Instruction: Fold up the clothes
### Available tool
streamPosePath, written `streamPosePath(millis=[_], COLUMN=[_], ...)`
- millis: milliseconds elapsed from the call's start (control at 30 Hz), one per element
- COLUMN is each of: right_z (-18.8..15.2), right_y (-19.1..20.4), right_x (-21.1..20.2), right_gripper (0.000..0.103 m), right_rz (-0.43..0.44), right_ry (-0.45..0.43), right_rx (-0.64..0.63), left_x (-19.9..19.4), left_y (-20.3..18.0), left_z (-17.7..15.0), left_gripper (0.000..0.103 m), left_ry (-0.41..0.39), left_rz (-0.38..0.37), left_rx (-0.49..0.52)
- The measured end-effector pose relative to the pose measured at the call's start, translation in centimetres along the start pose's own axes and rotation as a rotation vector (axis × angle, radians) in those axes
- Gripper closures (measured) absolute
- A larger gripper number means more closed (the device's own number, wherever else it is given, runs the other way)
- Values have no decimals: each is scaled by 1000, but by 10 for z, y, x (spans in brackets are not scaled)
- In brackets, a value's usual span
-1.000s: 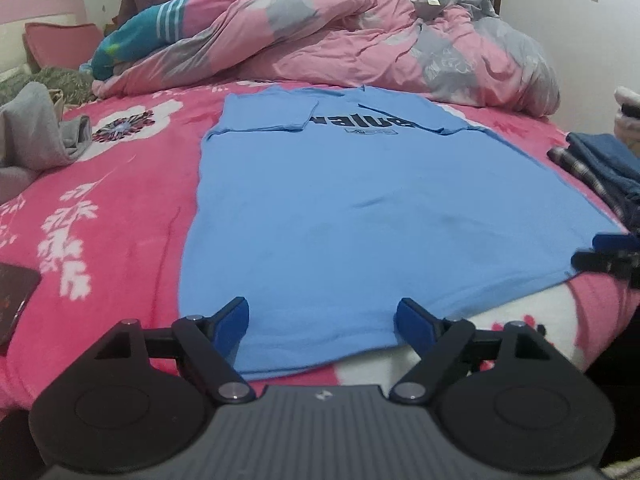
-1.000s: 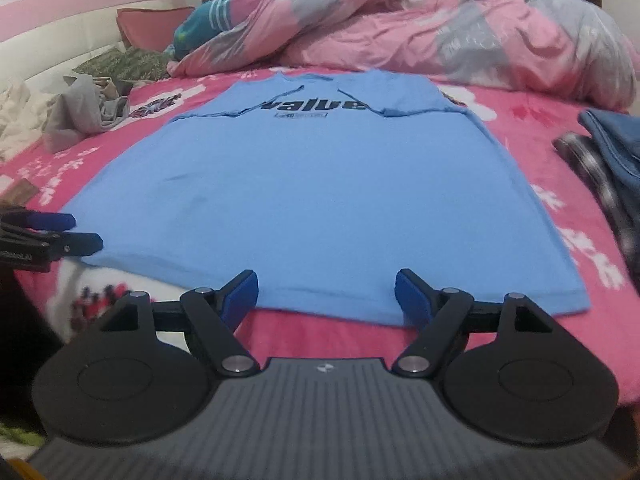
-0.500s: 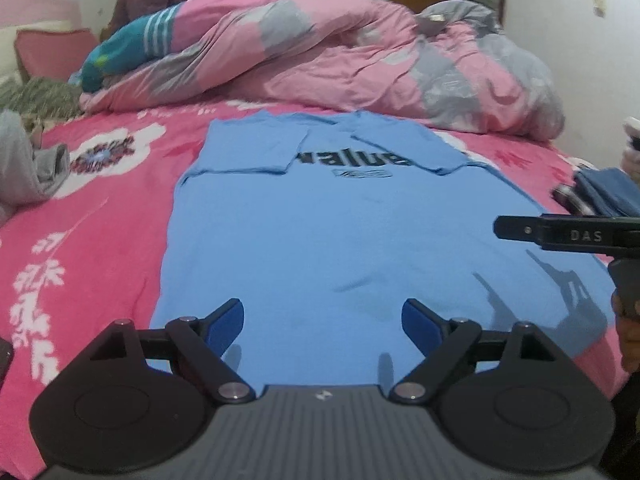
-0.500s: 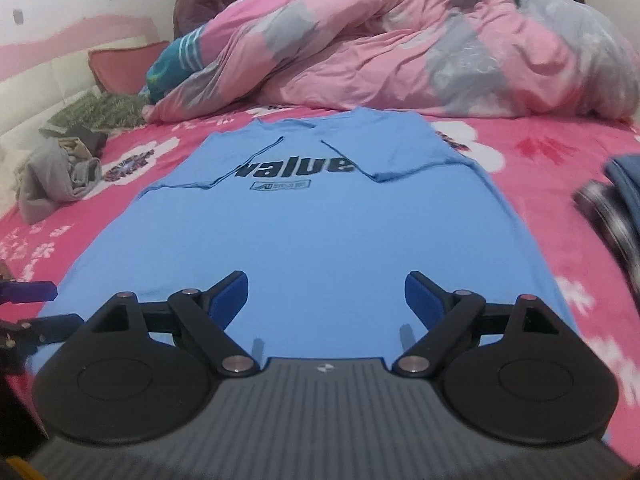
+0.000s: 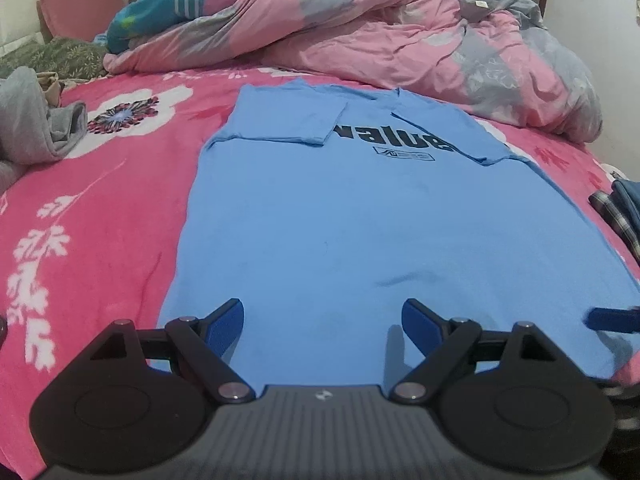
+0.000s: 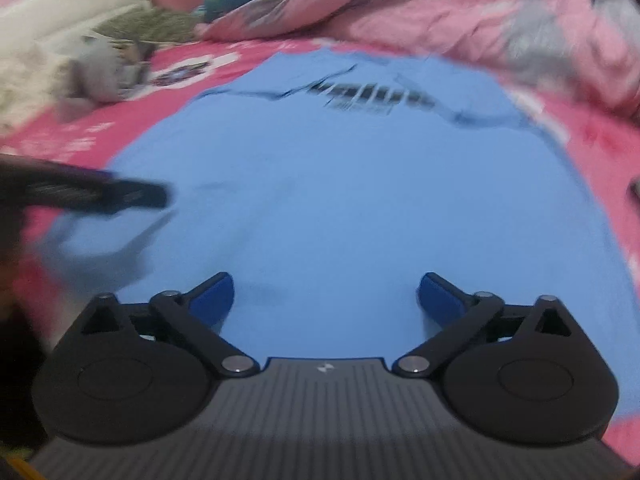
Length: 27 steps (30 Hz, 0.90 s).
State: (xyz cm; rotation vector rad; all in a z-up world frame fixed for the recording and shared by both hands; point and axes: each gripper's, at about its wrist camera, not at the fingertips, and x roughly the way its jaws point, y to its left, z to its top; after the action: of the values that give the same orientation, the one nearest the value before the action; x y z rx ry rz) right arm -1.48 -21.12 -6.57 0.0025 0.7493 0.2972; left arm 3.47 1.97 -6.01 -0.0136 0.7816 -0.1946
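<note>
Left wrist view: sharp picture; the black word "value" on the blue T-shirt (image 5: 360, 232) can be read, and a plaid cloth (image 5: 616, 220) shows at the right edge.
Right wrist view: blurry picture; the word is only a smear, but the left gripper (image 6: 120, 194) shows here from the side as a dark bar over the shirt's left edge.
Shirt place: flat on the pink flowered bedsheet (image 5: 100, 208), front side up, both sleeves folded in.
Shirt direction: long way runs from the cameras to the pink and grey quilt (image 5: 400, 40); collar far, hem near.
Left gripper (image 5: 322, 320): 2 blue tips wide apart, above the hem, holding nothing.
Right gripper (image 6: 326, 296): 2 blue tips wide apart, above the hem, holding nothing.
Grey garment (image 5: 36, 120): bunched up, well left of the shirt.
</note>
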Motion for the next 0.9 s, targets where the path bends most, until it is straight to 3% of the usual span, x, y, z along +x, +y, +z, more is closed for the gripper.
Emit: streamPosePath(millis=[67, 200, 300, 367, 500, 900], right_z=[2, 16, 17, 9, 0, -3], right_y=[-8, -32, -51, -57, -41, -47], right_x=[-18, -28, -9, 12, 18, 18], right_gripper=[1, 1, 1, 1, 1, 1], right_rz=[-7, -113, -143, -154, -222, -204], right_ry=[-23, -104, -69, 18, -8, -19], right_rx=[33, 103, 166, 167, 75, 100], left_x=[-1, 1, 4, 6, 11, 18], left_y=[-4, -12, -16, -19, -24, -32], left_z=[2, 3, 0, -1, -5, -4], left_gripper=[14, 9, 6, 3, 0, 0], left_ry=[-5, 2, 14, 22, 38, 97], left_rz=[-1, -2, 14, 25, 47, 94], left_rx=[1, -8, -13, -17, -24, -48])
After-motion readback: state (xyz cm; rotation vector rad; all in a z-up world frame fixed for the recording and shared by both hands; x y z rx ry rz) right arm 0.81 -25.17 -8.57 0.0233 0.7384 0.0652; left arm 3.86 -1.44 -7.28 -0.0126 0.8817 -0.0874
